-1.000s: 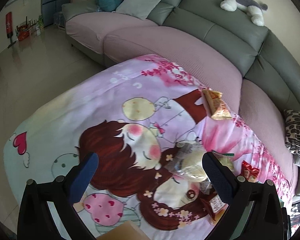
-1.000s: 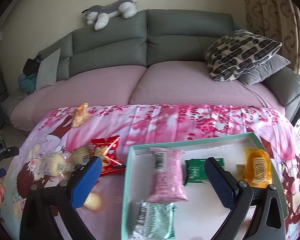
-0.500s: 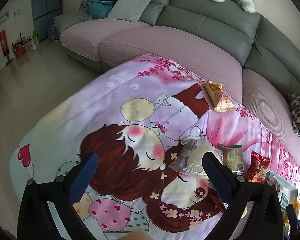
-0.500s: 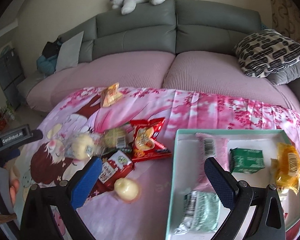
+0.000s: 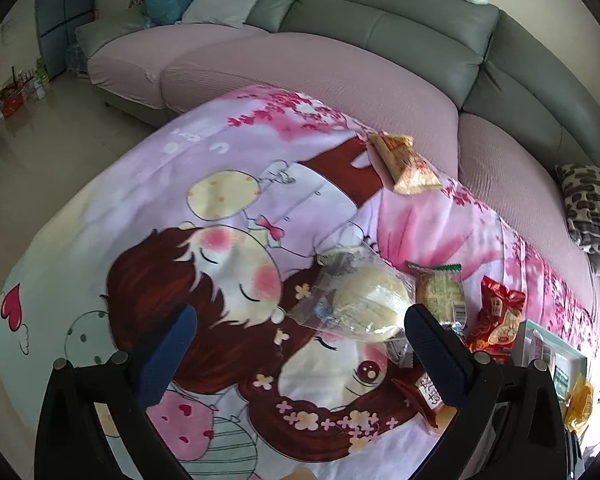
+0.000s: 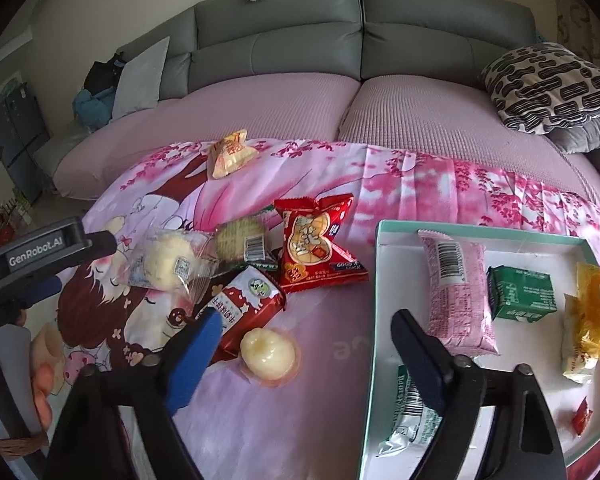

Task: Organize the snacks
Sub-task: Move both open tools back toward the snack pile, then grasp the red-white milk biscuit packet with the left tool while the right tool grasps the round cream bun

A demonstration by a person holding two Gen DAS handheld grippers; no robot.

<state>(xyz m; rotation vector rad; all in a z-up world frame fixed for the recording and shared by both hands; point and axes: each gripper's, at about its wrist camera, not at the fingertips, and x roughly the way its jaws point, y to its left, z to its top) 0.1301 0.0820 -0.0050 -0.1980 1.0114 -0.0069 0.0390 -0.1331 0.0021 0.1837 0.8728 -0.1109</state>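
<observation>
Glossy crinkled foil on the red snack packet, clear plastic wrap around the bun, smooth printed cloth cover, ribbed matt sofa cushion

We see a cloth printed in pink blossoms and a cartoon girl with brown hair, and behind it a grey sofa with pale mauve seat covers and a cushion patterned in black and cream blotches. On the cloth we find a bright red packet with a cream panel, a red-and-white packet, an orange-yellow packet and a pale yellow bun in clear wrap. In the white tray with its teal rim lie a pink speckled pack, a dark green carton and a yellow wrapper.
</observation>
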